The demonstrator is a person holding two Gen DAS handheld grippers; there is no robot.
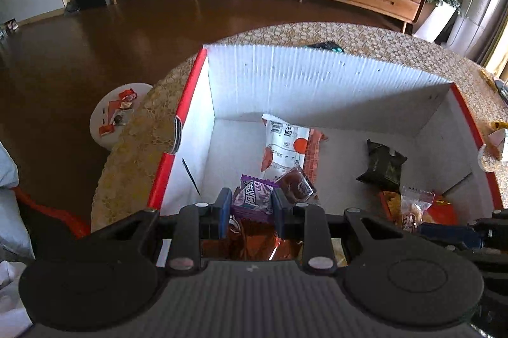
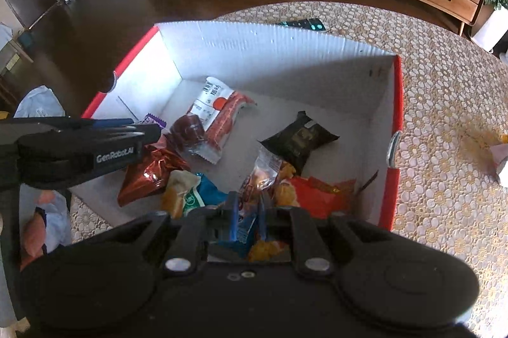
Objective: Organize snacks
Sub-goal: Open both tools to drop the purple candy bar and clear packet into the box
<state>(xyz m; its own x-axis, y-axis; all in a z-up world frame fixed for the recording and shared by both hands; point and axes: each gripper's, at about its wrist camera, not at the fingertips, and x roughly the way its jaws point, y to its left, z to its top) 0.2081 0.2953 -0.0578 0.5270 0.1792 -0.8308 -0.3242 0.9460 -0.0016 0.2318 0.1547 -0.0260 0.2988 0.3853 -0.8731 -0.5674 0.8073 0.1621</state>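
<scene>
Most of the snacks already lie inside the white cardboard box (image 2: 279,52) with red edges, which stands on the round table (image 2: 444,103). Relative to that box, a white-and-orange packet (image 1: 284,144) rests near the far wall, a black packet (image 2: 298,138) lies toward the right wall, and a shiny red-brown bag (image 2: 149,173) and a blue-and-white bag (image 2: 197,195) sit near the near wall.

The left gripper (image 1: 252,204) hangs over the box's near left corner, its jaws clamped on a purple snack packet (image 1: 254,195) that is not yet released. The right gripper (image 2: 249,208) hangs over the near right part of the box, jaws closed on a clear-wrapped pastry (image 2: 263,169).

Judging by this, the sorting is well advanced: two items remain to drop. Some wrappers on a small white stool (image 1: 108,112) left of the box, and a small item (image 2: 500,160) on the table right of it, may still need collecting.
</scene>
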